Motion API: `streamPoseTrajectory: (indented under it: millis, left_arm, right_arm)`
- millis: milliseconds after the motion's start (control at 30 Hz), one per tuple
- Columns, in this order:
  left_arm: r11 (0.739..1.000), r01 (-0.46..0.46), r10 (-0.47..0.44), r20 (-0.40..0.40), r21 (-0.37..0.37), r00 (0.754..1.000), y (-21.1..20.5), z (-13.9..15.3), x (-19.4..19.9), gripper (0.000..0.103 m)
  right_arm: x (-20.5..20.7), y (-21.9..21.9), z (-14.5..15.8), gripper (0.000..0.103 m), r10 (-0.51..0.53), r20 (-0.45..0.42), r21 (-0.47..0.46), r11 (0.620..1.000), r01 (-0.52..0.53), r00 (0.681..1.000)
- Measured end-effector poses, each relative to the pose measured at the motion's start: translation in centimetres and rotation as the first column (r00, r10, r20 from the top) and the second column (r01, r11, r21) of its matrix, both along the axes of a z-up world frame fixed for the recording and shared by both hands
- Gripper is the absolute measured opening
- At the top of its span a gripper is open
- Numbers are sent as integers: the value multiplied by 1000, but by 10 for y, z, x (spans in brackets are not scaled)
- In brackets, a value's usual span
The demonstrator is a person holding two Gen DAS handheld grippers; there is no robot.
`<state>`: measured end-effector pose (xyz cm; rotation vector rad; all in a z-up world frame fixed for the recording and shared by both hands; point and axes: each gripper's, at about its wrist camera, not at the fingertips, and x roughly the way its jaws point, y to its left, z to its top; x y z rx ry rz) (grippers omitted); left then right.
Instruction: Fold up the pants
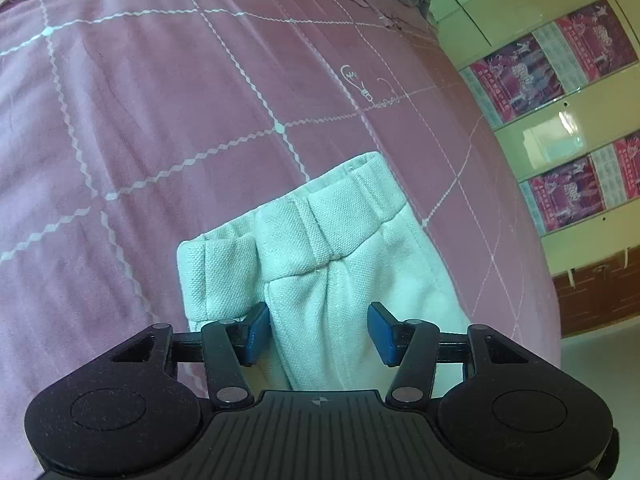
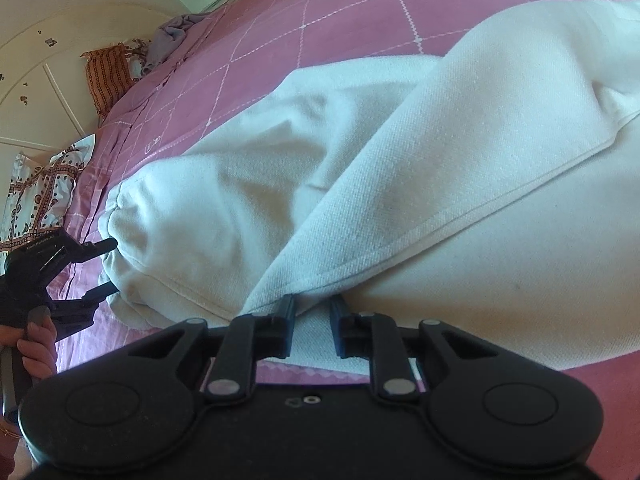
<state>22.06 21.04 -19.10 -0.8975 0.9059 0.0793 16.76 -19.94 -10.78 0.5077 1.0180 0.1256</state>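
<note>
White pants [image 1: 320,248] lie on a pink bedspread [image 1: 160,120]. In the left wrist view the elastic waistband faces away and my left gripper [image 1: 318,330] is open, its blue pads on either side of a fold of the cloth. In the right wrist view the pants [image 2: 400,160] fill the middle, one layer folded over another. My right gripper [image 2: 312,320] has its jaws partly open around the hemmed edge of the upper layer. The left gripper also shows in the right wrist view [image 2: 108,268], open at the waistband end, held by a hand.
The bed's far edge runs along a cream wardrobe with posters [image 1: 560,80]. Patterned pillows [image 2: 40,184] and crumpled grey cloth [image 2: 176,28] lie at the head of the bed by a cream headboard.
</note>
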Motion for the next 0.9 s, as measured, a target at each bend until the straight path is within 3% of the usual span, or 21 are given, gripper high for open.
streamPoseTrajectory:
  millis: [33,133,233,300,400,500,567,600,667,733,767,800,900]
  left_arm:
    - [1000,-5,5,-5,-14,1000,0,-3,2,18]
    - [999,-40,40,-2,-19,999,-2,-8,0,8]
    - [999,-41,40,58,24,998,-6,10,-9,7]
    - [999,-38,35,107,25,994,-6,27,-19,7]
    - [999,-19,12,156,45,988,-1,43,-38,6]
    - [995,-6,-3,91,102,996,2,20,-37,6]
    - [986,14,-21,43,166,999,1,-3,-29,7]
    - [986,11,-20,56,166,998,1,-10,-32,7]
    - [981,20,-32,58,191,998,-2,-7,-34,7]
    - [967,60,-76,56,246,996,-8,9,-34,7]
    - [961,74,-97,71,267,993,-11,20,-38,7]
    - [961,79,-107,90,266,990,-12,30,-43,7]
    - [948,129,-168,115,290,979,-26,55,-50,7]
  right_arm:
    - [0,0,-1,19,-1,2,1,1000,1,1000]
    - [0,1,-1,19,-10,5,0,1000,10,1000]
    - [1,1,0,15,-31,10,-8,999,31,999]
    - [3,1,1,2,-42,15,-20,999,42,999]
    - [-1,4,19,2,-13,81,1,1000,13,997]
    - [-11,16,36,1,71,138,-46,997,-65,988]
    - [-9,20,25,1,68,105,-96,994,-58,992]
    - [-6,19,17,1,57,87,-127,991,-45,995]
    - [0,11,-2,1,19,14,-127,992,-17,1000]
    - [-4,1,-1,8,-7,9,-63,998,7,1000]
    - [-8,-2,4,25,-2,19,-64,998,3,1000]
    - [-11,-5,9,34,5,30,-69,998,-3,1000]
    - [-18,-25,19,46,-33,50,-74,997,36,998]
